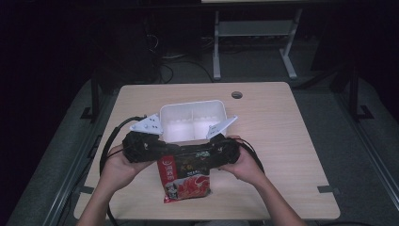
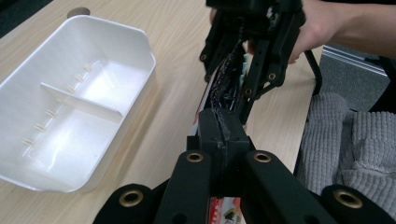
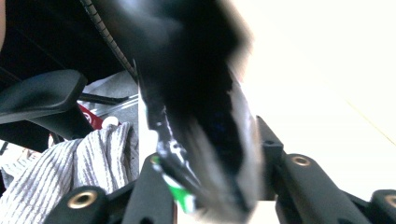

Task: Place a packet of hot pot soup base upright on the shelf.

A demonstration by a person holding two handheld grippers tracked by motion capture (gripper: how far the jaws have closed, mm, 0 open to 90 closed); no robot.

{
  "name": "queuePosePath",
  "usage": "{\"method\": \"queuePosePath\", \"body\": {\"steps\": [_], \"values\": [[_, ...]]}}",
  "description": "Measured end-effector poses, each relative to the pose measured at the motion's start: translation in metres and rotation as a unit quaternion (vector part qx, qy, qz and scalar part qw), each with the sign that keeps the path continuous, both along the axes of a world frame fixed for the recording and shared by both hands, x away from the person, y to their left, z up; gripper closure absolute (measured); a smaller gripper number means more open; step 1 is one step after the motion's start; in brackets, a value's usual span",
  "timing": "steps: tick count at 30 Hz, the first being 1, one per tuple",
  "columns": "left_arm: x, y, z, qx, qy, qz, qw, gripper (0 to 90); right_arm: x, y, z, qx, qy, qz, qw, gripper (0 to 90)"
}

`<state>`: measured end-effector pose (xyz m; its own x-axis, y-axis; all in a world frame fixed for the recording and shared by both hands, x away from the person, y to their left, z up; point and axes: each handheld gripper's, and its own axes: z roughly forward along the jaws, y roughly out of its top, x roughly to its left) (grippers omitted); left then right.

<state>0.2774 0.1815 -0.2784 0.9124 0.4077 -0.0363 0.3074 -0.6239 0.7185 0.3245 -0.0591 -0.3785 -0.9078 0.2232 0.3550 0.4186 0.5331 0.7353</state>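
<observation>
I hold the snack packet [image 1: 184, 176] upright over the tabletop [image 1: 273, 136], left gripper [image 1: 162, 149] and right gripper [image 1: 211, 151] both clamped on its top edge, ready to tear it beside the white tray [image 1: 192, 109].

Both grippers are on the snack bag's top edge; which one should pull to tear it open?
Probably right: the left gripper is shut on the bag, anchoring it, while the right gripper grips the other corner.

You sit in a dim lab: a bare wooden desk [image 1: 282, 141], trailing floor cables [image 1: 169, 70], a white metal frame [image 1: 254, 33].
</observation>
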Motion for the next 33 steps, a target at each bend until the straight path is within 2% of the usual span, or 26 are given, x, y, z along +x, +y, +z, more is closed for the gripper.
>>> {"method": "queuePosePath", "body": {"steps": [7,11,14,20,26,33], "values": [[0.001,0.0,-0.001,0.001,0.004,-0.002,1.0,89.4,-0.004,-0.001,0.002,-0.012,-0.011,-0.007,0.9998,70.8],[-0.001,0.004,-0.001,0.004,-0.002,0.008,1.0,82.3,-0.007,-0.001,0.003,-0.019,-0.011,-0.017,0.9996,72.3],[-0.003,0.011,-0.001,0.001,-0.002,0.016,0.9999,72.3,-0.006,-0.005,0.004,-0.021,-0.008,-0.028,0.9994,72.4],[-0.011,0.027,-0.006,-0.002,-0.008,0.036,0.9993,61.7,-0.011,-0.012,0.009,-0.027,-0.006,-0.046,0.9985,72.6],[-0.017,0.04,-0.012,-0.004,-0.012,0.052,0.9986,54.7,-0.014,-0.02,0.014,-0.033,-0.003,-0.062,0.9975,72.8],[-0.024,0.06,-0.023,-0.005,-0.015,0.076,0.997,51.3,-0.013,-0.033,0.019,-0.039,-0.006,-0.086,0.9955,72.8]]}}
